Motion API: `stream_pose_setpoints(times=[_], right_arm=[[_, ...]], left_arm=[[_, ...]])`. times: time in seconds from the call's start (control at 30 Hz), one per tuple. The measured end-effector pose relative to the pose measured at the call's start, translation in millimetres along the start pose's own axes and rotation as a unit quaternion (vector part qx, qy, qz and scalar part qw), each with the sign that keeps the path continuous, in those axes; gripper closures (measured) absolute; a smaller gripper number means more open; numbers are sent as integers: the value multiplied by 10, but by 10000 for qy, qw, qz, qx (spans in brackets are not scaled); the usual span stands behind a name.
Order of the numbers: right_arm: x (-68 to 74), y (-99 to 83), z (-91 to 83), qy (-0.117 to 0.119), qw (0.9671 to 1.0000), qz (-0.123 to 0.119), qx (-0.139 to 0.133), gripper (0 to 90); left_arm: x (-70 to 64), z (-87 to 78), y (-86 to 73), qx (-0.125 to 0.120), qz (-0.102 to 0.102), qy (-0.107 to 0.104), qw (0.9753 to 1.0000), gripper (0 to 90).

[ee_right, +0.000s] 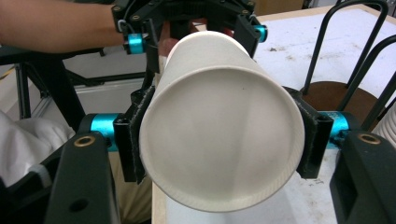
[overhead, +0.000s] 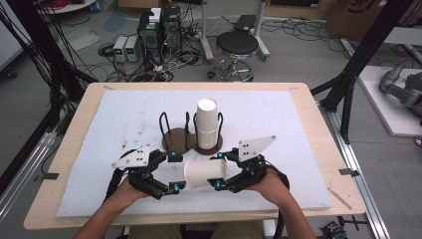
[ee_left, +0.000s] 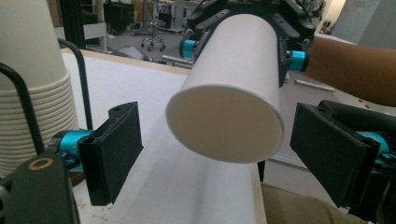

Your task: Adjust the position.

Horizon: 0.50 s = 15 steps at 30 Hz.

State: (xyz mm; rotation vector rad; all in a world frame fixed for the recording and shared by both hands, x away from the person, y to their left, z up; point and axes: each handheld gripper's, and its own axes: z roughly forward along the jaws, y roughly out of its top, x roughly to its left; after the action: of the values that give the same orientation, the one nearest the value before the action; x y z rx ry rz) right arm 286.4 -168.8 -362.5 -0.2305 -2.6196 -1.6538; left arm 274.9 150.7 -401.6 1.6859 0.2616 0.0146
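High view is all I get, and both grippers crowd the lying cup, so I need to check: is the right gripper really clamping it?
Observer: Yes. In the right gripper view, the right gripper has both fingers pressed against the cup.
Operator: And the left one?
Observer: The left gripper is open. Its fingers stand clear of the cup on both sides.
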Motion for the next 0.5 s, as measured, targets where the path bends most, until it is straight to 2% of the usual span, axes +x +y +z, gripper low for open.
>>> stream_pose_setpoints(times=[0.27,0.5], right_arm=[[5,-50,15,62,9995,64,-296,349],[14,-87,64,230,9981,93,-571,350]], left_arm=[[-16,34,-17,-69,-6,-48,10000,161],[-43,119,14,-81,99,-139,9998,161]])
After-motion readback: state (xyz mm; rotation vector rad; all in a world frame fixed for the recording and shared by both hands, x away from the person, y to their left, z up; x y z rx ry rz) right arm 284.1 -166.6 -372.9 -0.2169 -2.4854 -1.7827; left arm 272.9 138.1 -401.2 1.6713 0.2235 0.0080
